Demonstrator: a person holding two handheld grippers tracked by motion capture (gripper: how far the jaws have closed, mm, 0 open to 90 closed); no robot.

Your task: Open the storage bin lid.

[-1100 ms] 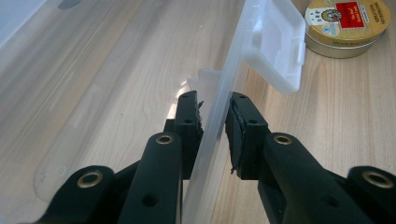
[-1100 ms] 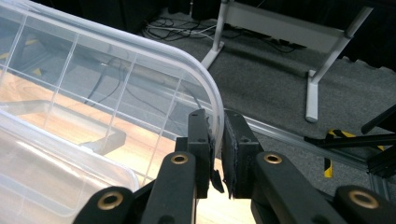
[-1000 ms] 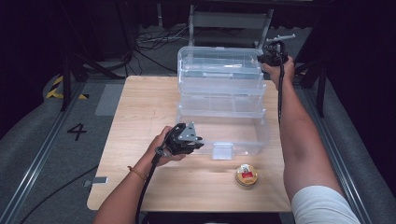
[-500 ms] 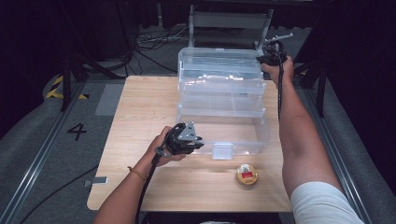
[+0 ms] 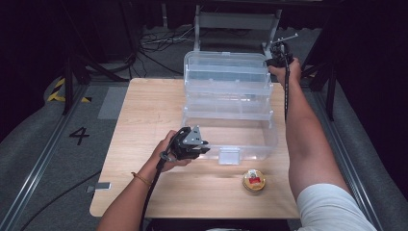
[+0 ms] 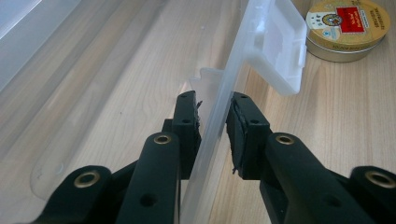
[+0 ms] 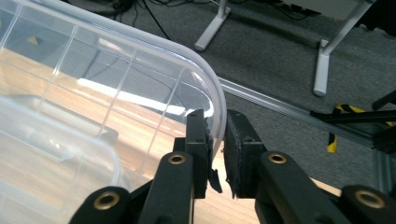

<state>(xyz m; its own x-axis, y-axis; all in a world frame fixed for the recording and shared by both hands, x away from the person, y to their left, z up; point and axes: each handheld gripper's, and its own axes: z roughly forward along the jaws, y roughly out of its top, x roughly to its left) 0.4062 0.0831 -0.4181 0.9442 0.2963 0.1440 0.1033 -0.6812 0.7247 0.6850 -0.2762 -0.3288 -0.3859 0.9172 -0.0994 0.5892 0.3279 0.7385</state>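
Both grippers are clamped on the clear plastic tackle-style box point(image 5: 231, 110), which stands open on the wooden table point(image 5: 144, 110), its tiers stepped back toward the far edge. Left gripper point(image 6: 215, 123) pinches the thin front wall of the bottom tray between its pads, just beside the latch tab point(image 6: 275, 51); in the high view it point(image 5: 192, 143) sits at the near left corner of that tray. Right gripper point(image 7: 215, 140) bites the curved rim of the raised lid point(image 7: 140, 56) at its far right corner, the rim running between its pads, and in the high view it point(image 5: 279, 54) is at the top back of the box.

Judging from this, the step in hand is swinging the lid on its hinges while the base is kept from sliding. To do it well, the left grip should stay firm and low, since the wall is thin and flexes; the right should follow the lid's arc rather than pull straight, or the trays may rack and the rim slip from the pads.

A small round gold tin point(image 5: 253, 180) lies on the table near the latch, apart from the box; the moving parts should stay clear of it.
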